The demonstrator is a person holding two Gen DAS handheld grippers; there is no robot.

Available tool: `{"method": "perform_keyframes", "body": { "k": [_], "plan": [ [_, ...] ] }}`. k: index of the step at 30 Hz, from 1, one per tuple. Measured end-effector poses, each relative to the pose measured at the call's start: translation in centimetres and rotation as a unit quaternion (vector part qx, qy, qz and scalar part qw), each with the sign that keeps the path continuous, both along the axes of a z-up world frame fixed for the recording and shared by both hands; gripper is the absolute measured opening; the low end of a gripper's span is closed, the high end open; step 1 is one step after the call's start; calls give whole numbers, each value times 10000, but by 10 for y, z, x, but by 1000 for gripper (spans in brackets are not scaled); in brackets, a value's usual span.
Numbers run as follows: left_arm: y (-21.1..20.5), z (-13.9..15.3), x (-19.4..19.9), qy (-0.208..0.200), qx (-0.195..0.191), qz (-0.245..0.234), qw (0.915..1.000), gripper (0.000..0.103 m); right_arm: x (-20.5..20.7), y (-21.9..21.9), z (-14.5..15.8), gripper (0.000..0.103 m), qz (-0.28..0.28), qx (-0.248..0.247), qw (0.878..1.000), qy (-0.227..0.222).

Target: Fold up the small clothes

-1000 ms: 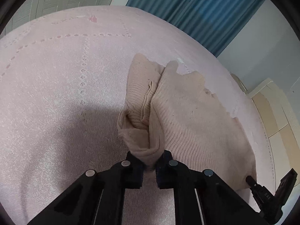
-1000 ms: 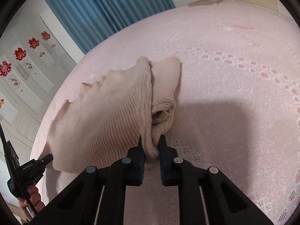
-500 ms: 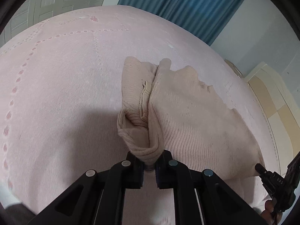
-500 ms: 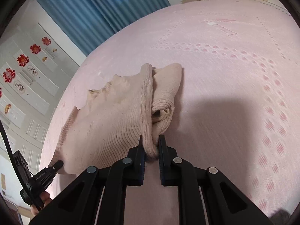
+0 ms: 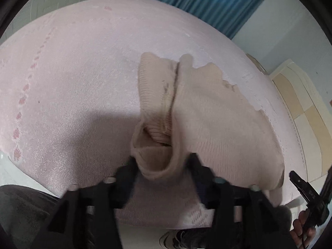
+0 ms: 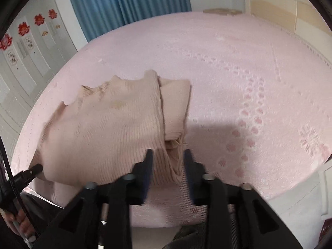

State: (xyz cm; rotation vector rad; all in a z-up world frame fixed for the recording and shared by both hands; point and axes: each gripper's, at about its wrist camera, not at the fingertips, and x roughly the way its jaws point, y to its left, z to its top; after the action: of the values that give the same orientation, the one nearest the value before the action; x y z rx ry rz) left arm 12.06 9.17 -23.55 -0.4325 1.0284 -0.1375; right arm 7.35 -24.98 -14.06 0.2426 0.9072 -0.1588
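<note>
in the left wrist view, the pink bedspread (image 5: pixel 72 83) fills the frame from 9 o'clock round to 3 o'clock, with a line of darker pink marks running down its 9 o'clock side. the beige knit garment (image 5: pixel 217 120) lies on the bed from the centre out toward 4 o'clock, with a folded sleeve (image 5: pixel 154 95) lying along its left edge. the sleeve's rolled end bulges toward 6 o'clock and sits between the fingers of the left gripper (image 5: pixel 162 164). that gripper's jaws are opening and stand at a middling width, the pads just clear of the cloth on either side. at 4 o'clock the tip of the right gripper (image 5: pixel 298 181) shows beside the garment's near corner, with a hand (image 5: pixel 300 228) under it. a blue curtain (image 5: pixel 207 2) hangs at 1 o'clock.

in the right wrist view, the left gripper (image 6: pixel 34 169) pokes in at 8 o'clock, touching the garment's (image 6: pixel 99 128) corner. the garment spreads from 9 o'clock to the centre, its other sleeve (image 6: pixel 176 103) folded along the right edge. the sleeve's end lies between the right gripper's (image 6: pixel 168 155) fingers, whose jaws are opening too, no pad pressing the knit. bedspread (image 6: pixel 238 72) stretches on to 3 o'clock.
</note>
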Motion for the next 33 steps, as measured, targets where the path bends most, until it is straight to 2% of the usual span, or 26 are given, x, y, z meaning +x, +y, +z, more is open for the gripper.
{"method": "perform_keyframes", "body": {
  "k": [1,6,10,14,16,19,25,28,33],
  "plan": [
    [1,-2,1,11,-57,3,10000,54,0,9,6,46,80,-69,9999,-123],
    [-3,1,20,46,-126,62,9999,55,29,53,20,46,664,-543,9957,-337],
    [-3,1,42,52,-50,-15,10000,55,57,91,3,47,1140,-272,9930,-173],
    [3,-5,40,-84,-224,-80,9997,55,83,118,-26,47,1366,-220,9903,113],
    [3,-5,38,-152,-241,-118,9995,55,96,127,-39,47,1338,-392,9900,223],
    [2,-6,33,-267,-213,-160,9993,56,113,131,-43,52,1278,-527,9902,209],
    [1,-7,26,-414,-262,-269,9984,58,169,120,-49,52,964,-321,9931,578],
    [1,-8,24,-446,-254,-299,9982,60,199,117,-56,52,761,-403,9929,820],
    [-5,-8,27,-473,-157,-300,9983,61,199,124,-52,52,778,-574,9909,931]
  ]
}}
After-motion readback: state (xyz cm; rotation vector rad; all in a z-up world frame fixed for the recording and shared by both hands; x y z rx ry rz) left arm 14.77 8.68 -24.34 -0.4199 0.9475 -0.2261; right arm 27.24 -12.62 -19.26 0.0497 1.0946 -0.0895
